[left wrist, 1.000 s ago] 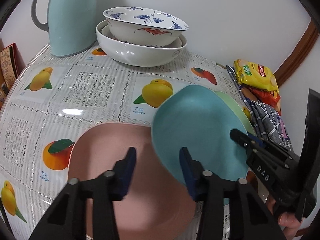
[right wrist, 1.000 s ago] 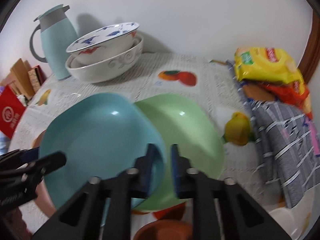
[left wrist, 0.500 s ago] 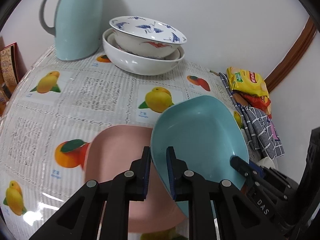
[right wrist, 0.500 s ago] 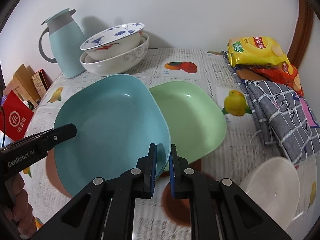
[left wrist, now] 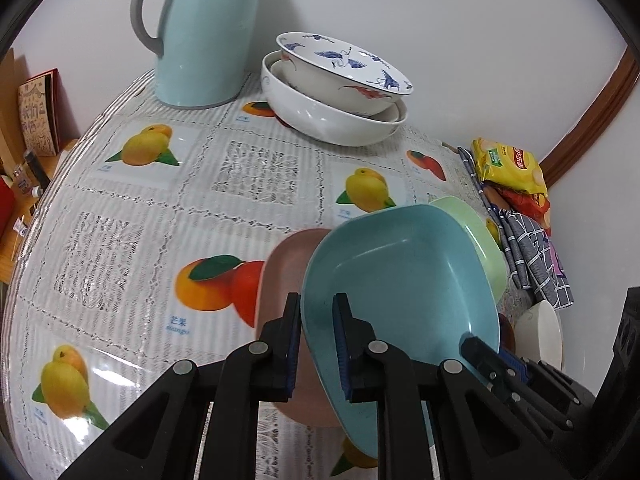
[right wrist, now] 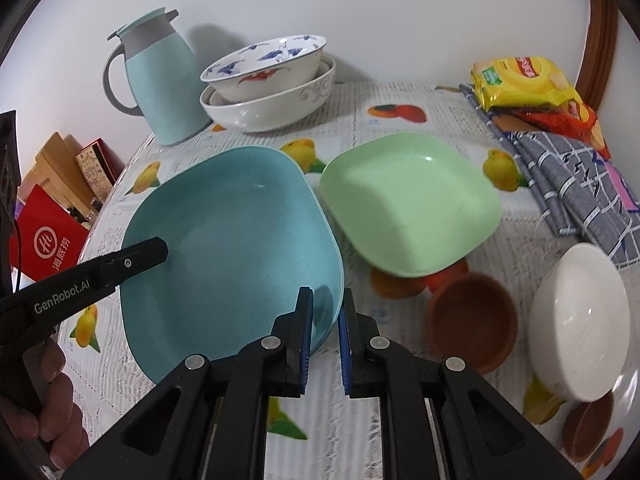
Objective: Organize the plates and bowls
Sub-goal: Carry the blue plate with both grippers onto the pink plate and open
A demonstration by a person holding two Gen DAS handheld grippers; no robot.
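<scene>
Blue plate [right wrist: 232, 240] held above the counter [left wrist: 132, 216] between two tools, tilted, over the pink plate [left wrist: 280, 268] and just beside the green plate [right wrist: 408, 204]. Left hand-held gripper [left wrist: 316, 340] pinching one rim of the blue plate; right hand-held gripper [right wrist: 324, 332] pinching the opposite rim, both pairs of jaws almost together with only the thin rim between them. Probably light, stiff plastic or melamine, smooth and a little slippery; not so fragile as the two nested ceramic bowls [left wrist: 336, 92] near the kettle [left wrist: 204, 32]. Best hold at the raised rim, on two opposite sides as now, because the shallow curved wall gives little to grip. Risk of the rim sliding from the pads if tilted more. Brown bowl [right wrist: 472, 320] and white bowl [right wrist: 580, 320] waiting at the right, well apart from the ceramic stack.
</scene>
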